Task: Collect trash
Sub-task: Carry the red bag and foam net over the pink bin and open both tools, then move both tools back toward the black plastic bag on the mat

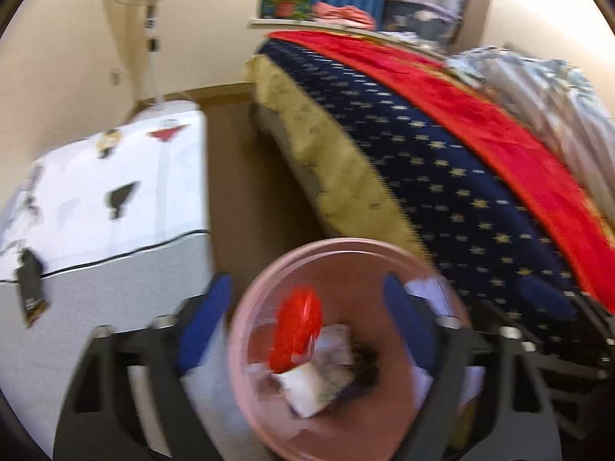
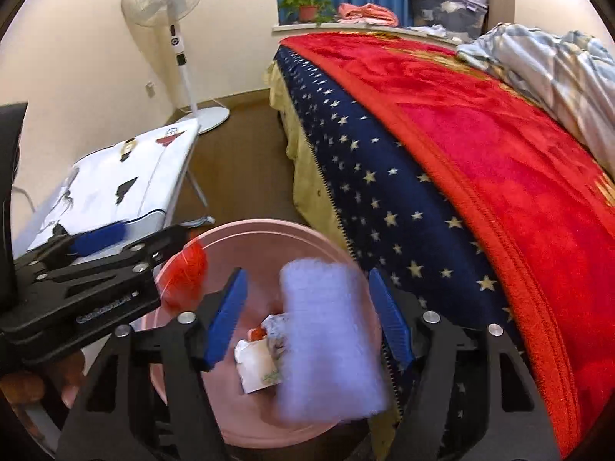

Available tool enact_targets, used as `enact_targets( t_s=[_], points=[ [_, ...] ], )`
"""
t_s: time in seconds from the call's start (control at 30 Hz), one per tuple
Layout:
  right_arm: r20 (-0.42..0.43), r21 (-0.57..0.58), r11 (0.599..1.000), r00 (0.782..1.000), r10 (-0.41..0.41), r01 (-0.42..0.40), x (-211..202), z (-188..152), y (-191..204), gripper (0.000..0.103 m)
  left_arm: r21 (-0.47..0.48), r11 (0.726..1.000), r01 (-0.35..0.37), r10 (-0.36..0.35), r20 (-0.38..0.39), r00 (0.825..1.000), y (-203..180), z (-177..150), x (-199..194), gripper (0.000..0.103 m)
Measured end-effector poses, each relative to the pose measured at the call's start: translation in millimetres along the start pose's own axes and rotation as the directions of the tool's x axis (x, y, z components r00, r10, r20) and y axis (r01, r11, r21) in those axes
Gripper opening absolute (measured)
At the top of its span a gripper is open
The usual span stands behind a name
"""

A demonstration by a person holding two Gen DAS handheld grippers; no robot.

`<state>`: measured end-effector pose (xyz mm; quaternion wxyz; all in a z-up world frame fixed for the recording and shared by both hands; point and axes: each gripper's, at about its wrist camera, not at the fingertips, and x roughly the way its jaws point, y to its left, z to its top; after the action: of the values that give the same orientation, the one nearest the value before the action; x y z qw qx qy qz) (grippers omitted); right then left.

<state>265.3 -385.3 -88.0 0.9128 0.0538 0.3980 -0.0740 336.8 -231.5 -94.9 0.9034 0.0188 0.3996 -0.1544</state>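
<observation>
A pink round bin (image 1: 330, 434) stands on the floor between the bed and a white table. In it lie a red wrapper (image 1: 298, 330), white paper scraps (image 1: 307, 384) and dark bits. My left gripper (image 1: 307, 326) is open above the bin with nothing between its blue pads. In the right wrist view the bin (image 2: 269, 230) lies below my right gripper (image 2: 307, 315), which is open. A blurred pale blue-white wad (image 2: 326, 338) is between its fingers, apart from both pads, over the bin. The left gripper (image 2: 96, 261) shows at the left there.
A bed with a navy star blanket (image 2: 384, 192) and red blanket (image 2: 499, 153) lies at the right. A white folding table (image 2: 115, 184) with small dark items stands at the left. A standing fan (image 2: 173, 19) is by the far wall.
</observation>
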Motion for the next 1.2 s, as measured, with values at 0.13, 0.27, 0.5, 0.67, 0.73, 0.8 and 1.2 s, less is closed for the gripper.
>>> enact_targets(
  t_s=[0.13,0.27,0.5,0.67,0.73,0.8,1.2],
  points=[
    [0.011,-0.006,1.0,1.0,0.002,-0.002,-3,1,3,0.074,0.01,0.999,-0.03,0.03,-0.006,1.0,8,-2,-11,0.086],
    [0.097,-0.042,0.998,0.994,0.049,-0.045,-32,8,15,0.079,0.013,0.998,-0.065,0.064,0.029,0.998,17,-6,-43,0.086],
    [0.273,-0.152,0.977,0.943,0.189,-0.152,-131,-3,55,0.09,-0.048,0.988,-0.144,0.149,0.131,0.98,51,-22,-156,0.086],
    [0.323,-0.12,0.953,0.896,0.304,-0.28,-209,-23,66,0.091,-0.068,0.97,-0.234,0.243,0.239,0.94,64,-49,-263,0.086],
    [0.344,-0.098,0.94,0.875,0.34,-0.327,-242,-32,64,0.091,-0.075,0.969,-0.236,0.247,0.265,0.932,63,-63,-303,0.088],
    [0.351,-0.08,0.927,0.86,0.37,-0.367,-265,-40,62,0.091,-0.097,0.964,-0.247,0.265,0.286,0.921,58,-80,-340,0.091],
    [0.45,-0.06,0.874,0.768,0.455,-0.483,-391,-74,36,0.091,-0.065,0.993,-0.095,0.114,0.438,0.892,-11,-127,-489,0.091]
  ],
)
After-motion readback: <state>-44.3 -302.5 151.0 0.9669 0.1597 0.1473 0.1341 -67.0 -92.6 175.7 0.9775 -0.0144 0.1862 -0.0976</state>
